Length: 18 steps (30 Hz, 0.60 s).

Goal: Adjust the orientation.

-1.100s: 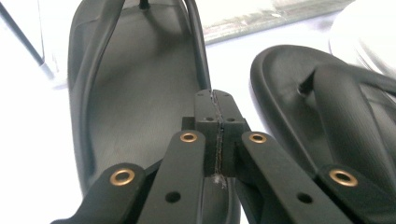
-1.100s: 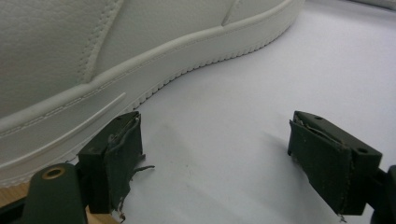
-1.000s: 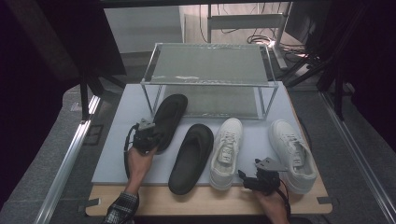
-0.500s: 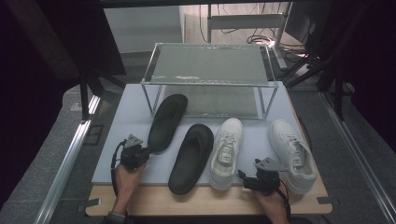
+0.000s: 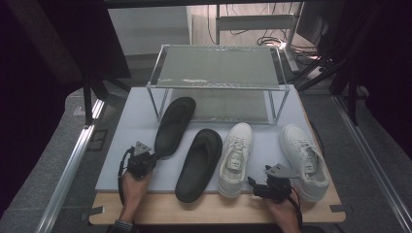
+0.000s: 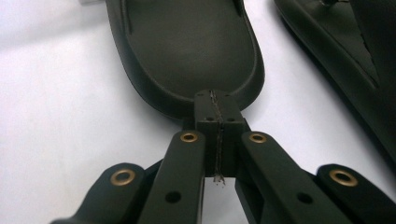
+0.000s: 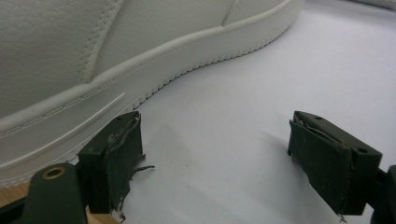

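Note:
A black slipper (image 5: pixel 174 125) lies with its toe under the wire rack, and its heel (image 6: pixel 187 51) fills the top of the left gripper view. My left gripper (image 5: pixel 147 161) (image 6: pixel 215 100) is shut at that heel's rim, jaws pressed flat together with nothing between them. A second black slipper (image 5: pixel 199 164) lies to its right. Two white sneakers (image 5: pixel 235 158) (image 5: pixel 303 160) lie further right. My right gripper (image 5: pixel 253 184) (image 7: pixel 215 154) stands open near the table's front, between the sneakers. Its left jaw sits beside the sole of a white sneaker (image 7: pixel 107 60). Bare mat lies between its jaws.
A two-tier wire shoe rack (image 5: pixel 216 77) stands at the back of the pale mat (image 5: pixel 128 121). A wooden strip (image 5: pixel 209 211) runs along the table's front edge. Metal rails flank the table, and cables lie on the floor beyond the rack.
My left gripper has drawn back towards the front edge, from over the slipper's heel to just behind it. The slipper and the right gripper have stayed put.

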Tool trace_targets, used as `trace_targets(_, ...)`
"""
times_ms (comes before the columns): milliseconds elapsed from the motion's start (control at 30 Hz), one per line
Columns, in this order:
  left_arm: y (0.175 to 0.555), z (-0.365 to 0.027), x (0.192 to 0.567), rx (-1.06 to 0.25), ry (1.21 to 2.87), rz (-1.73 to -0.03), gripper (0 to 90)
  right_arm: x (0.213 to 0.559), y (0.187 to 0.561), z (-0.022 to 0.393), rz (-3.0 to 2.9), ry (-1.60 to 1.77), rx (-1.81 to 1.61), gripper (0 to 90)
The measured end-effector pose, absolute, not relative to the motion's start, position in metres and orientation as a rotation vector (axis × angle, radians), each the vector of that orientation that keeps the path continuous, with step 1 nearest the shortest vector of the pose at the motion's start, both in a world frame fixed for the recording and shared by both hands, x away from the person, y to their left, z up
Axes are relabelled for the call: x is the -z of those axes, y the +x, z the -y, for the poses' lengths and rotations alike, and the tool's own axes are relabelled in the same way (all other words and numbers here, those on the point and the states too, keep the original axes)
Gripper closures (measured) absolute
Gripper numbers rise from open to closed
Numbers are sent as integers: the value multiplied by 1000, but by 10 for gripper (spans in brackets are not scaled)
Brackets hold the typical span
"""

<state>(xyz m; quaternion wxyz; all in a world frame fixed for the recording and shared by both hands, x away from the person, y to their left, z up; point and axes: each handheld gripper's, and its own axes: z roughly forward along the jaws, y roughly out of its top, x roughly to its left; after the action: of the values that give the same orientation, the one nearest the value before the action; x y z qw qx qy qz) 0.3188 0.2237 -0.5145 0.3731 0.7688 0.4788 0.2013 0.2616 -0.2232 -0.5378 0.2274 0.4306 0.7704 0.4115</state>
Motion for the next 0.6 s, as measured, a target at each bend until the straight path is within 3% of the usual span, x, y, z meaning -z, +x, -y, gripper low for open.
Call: trace_targets(600, 343, -206, 518, -533, 1938, -1232, 900, 538, 262, 223, -2123, 1186, -1134, 179)
